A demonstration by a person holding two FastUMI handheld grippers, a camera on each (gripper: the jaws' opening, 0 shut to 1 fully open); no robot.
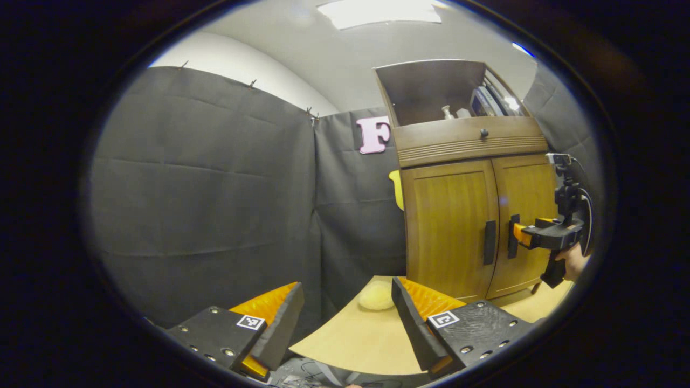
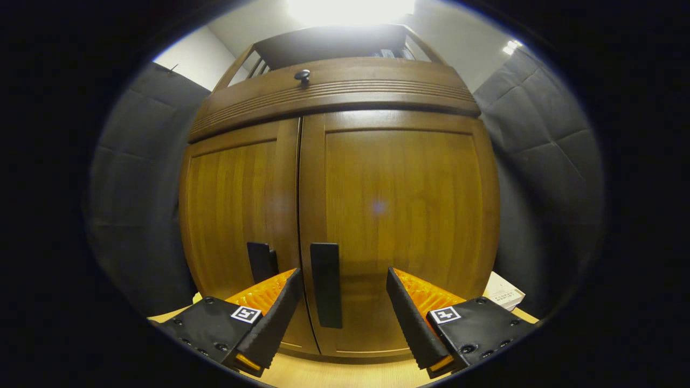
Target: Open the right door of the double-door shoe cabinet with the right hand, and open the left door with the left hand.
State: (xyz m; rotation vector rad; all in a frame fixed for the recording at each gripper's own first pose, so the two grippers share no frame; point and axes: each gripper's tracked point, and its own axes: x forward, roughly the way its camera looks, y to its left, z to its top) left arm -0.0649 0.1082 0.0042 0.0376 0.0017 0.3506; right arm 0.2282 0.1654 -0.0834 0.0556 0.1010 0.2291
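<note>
In the right gripper view, the shoe cabinet [image 2: 345, 215] occupies the frame centre, both doors closed. The right gripper [image 2: 342, 302] is spread wide, its fingers straddling the right door handle [image 2: 326, 284] without contact. In the left gripper view, the left gripper [image 1: 347, 318] is released at lower centre, well apart from the left door [image 1: 450, 226] at right of centre.

The left gripper view looks from farther back and to the left, across the table [image 1: 356, 339] at the shoe cabinet [image 1: 469, 226]. The right gripper view faces the cabinet's doors [image 2: 345, 215] close up. Both share the cabinet front.
</note>
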